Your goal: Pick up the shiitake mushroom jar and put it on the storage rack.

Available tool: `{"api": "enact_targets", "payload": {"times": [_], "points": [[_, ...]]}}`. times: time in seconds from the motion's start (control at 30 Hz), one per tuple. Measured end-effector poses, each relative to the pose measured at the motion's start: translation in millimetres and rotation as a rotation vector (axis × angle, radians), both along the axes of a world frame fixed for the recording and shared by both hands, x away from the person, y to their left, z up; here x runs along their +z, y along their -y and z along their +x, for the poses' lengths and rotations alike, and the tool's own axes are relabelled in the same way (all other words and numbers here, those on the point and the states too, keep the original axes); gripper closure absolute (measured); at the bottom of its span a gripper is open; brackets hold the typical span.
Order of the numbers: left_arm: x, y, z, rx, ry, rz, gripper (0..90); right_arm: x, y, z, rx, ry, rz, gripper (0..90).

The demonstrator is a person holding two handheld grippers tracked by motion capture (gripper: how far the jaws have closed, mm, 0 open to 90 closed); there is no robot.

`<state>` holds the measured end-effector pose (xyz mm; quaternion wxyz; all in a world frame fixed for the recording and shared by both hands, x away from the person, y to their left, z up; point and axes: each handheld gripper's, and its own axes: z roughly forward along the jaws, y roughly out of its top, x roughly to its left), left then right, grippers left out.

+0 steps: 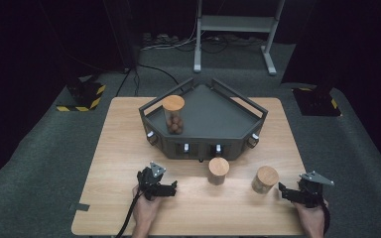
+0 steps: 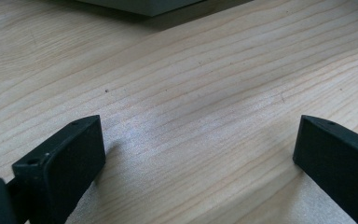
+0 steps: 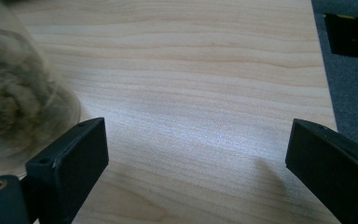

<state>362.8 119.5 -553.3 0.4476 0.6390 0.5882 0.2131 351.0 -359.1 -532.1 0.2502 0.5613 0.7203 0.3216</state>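
Wooden-lidded jars wait on the worktop (image 1: 119, 148): one (image 1: 265, 179) just left of the right gripper (image 1: 284, 190), another (image 1: 218, 170) to the right of the left gripper (image 1: 172, 188), a third (image 1: 173, 115) already standing in the dark tray (image 1: 213, 111) beyond both. Both grippers rest low with jaws spread wide, holding nothing. The step looks like reaching for the next jar; the right gripper needs to slide left and close around the nearest jar's glass body.

Three jars (image 1: 219, 170), one tray (image 1: 213, 116), two grippers (image 1: 171, 189).
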Motion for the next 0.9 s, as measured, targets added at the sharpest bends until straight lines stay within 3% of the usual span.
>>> {"api": "enact_targets", "payload": {"times": [0.33, 0.9], "points": [[0.0, 0.0, 0.0, 0.000, 0.000, 0.000, 2.2, 7.1, -7.7, -22.8, 0.039, 0.019, -0.011, 6.1], [0.0, 0.2, -0.3, 0.002, 0.000, -0.002, 2.2, 6.6, -32.4, -60.1, 0.135, 0.023, 0.016, 8.2]]}}
